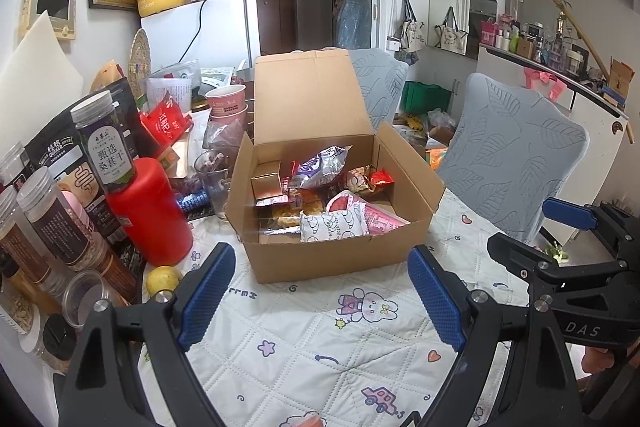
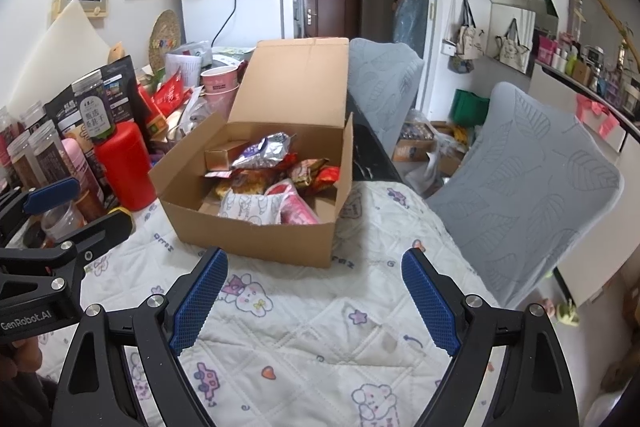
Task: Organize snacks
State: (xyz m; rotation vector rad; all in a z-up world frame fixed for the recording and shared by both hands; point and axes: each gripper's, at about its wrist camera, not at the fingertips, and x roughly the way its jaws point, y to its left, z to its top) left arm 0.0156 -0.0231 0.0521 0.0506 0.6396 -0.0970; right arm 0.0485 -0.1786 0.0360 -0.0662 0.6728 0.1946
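An open cardboard box (image 1: 336, 259) stands on the quilted tablecloth, its lid up. It holds several snack packets (image 1: 320, 187), among them a silver-purple bag (image 1: 320, 165), a white cloud-print packet (image 1: 332, 227) and a small gold carton (image 1: 266, 181). The box also shows in the right wrist view (image 2: 256, 235) with the snacks (image 2: 272, 187) inside. My left gripper (image 1: 322, 279) is open and empty, just short of the box's front wall. My right gripper (image 2: 314, 287) is open and empty, in front of the box.
Left of the box stand a red canister (image 1: 150, 211), a labelled jar (image 1: 106, 147), several more jars (image 1: 48, 223), a lemon (image 1: 162, 279), a glass (image 1: 212, 179) and pink cups (image 1: 228, 103). Two grey covered chairs (image 1: 508, 163) stand at the table's right side.
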